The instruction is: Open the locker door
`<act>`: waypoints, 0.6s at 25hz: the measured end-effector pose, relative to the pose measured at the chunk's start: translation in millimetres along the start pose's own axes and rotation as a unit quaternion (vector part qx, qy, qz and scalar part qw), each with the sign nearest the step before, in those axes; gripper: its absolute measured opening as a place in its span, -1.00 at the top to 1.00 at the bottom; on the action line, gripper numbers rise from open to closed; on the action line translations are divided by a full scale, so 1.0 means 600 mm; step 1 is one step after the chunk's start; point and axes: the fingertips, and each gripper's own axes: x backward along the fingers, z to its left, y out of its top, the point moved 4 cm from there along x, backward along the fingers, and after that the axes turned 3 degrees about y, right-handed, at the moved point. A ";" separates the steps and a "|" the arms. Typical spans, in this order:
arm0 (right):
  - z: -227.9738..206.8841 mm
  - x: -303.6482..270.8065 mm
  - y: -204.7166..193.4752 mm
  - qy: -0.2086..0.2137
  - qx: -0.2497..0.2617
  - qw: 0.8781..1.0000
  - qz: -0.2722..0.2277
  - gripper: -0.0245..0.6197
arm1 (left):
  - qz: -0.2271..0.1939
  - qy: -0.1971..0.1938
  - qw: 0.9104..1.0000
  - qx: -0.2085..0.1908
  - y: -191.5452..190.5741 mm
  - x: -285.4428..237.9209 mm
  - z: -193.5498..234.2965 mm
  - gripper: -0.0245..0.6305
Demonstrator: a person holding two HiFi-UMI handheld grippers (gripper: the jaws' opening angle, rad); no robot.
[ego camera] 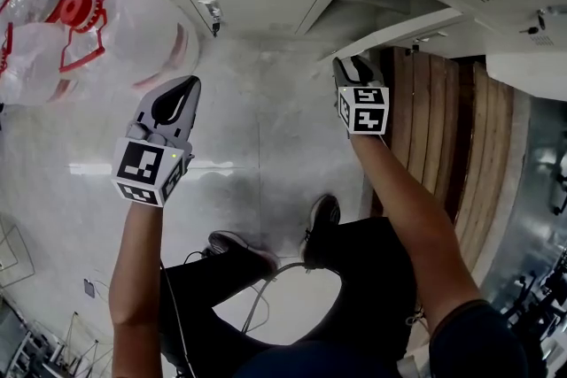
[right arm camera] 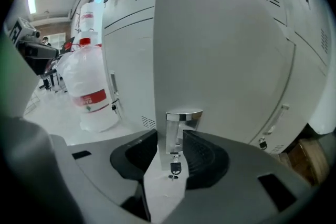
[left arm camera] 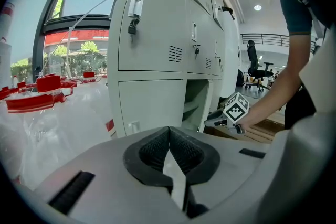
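I see my right gripper (right arm camera: 173,140) jaws apart around the locker door (right arm camera: 220,50) handle (right arm camera: 181,119), not pressing; key (right arm camera: 175,168) hangs below; water bottle (right arm camera: 86,86) left.

Your locker door (right arm camera: 226,60) is pale grey, in the bottom row, and stands swung open. Its chrome handle (right arm camera: 181,126) sits upright, with 1 key (right arm camera: 175,168) hanging just beneath.

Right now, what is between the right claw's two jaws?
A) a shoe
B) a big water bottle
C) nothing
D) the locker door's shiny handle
D: the right gripper view shows the shiny handle of the locker door, a small key hanging under it, standing between the parted jaws of the right claw.
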 end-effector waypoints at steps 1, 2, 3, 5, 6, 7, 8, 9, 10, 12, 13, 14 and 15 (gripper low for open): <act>-0.002 0.002 -0.002 -0.004 -0.008 1.000 0.003 0.43 | 0.001 -0.002 1.000 0.000 -0.001 0.001 -0.002 0.87; -0.002 0.005 -0.004 -0.007 -0.010 1.000 0.006 0.43 | 0.003 -0.003 1.000 0.000 -0.001 0.003 -0.003 0.87; -0.001 0.008 -0.005 -0.012 -0.007 1.000 0.008 0.43 | 0.004 -0.004 1.000 0.000 0.000 0.004 -0.004 0.87; -0.001 0.018 -0.011 -0.019 0.000 1.000 0.009 0.43 | 0.005 -0.004 1.000 0.003 0.002 0.007 -0.003 0.87; -0.001 0.024 -0.016 -0.021 0.003 1.000 0.011 0.43 | 0.006 -0.004 1.000 0.005 0.003 0.009 -0.003 0.87; -0.002 0.031 -0.021 -0.024 0.005 1.000 0.013 0.43 | 0.007 -0.004 1.000 0.007 0.004 0.012 -0.003 0.87; -0.002 0.038 -0.027 -0.026 0.005 1.000 0.016 0.43 | 0.008 -0.004 1.000 0.008 0.005 0.015 -0.004 0.87; -0.003 0.045 -0.032 -0.028 0.003 0.999 0.019 0.43 | 0.009 -0.004 1.000 0.010 0.006 0.018 -0.005 0.87; -0.004 0.053 -0.038 -0.031 0.001 0.999 0.024 0.43 | 0.010 -0.005 1.000 0.011 0.008 0.021 -0.006 0.87; -0.007 0.067 -0.048 -0.036 -0.008 0.999 0.035 0.44 | 0.013 -0.006 1.000 0.014 0.013 0.028 -0.009 0.87; -0.009 0.073 -0.053 -0.038 -0.013 0.998 0.041 0.44 | 0.014 -0.007 1.000 0.015 0.017 0.032 -0.012 0.87; -0.011 0.079 -0.057 -0.040 -0.016 0.998 0.047 0.44 | 0.015 -0.007 1.000 0.016 0.021 0.035 -0.014 0.87; -0.014 0.084 -0.059 -0.041 -0.018 0.998 0.053 0.44 | 0.015 -0.007 1.000 0.016 0.025 0.038 -0.017 0.87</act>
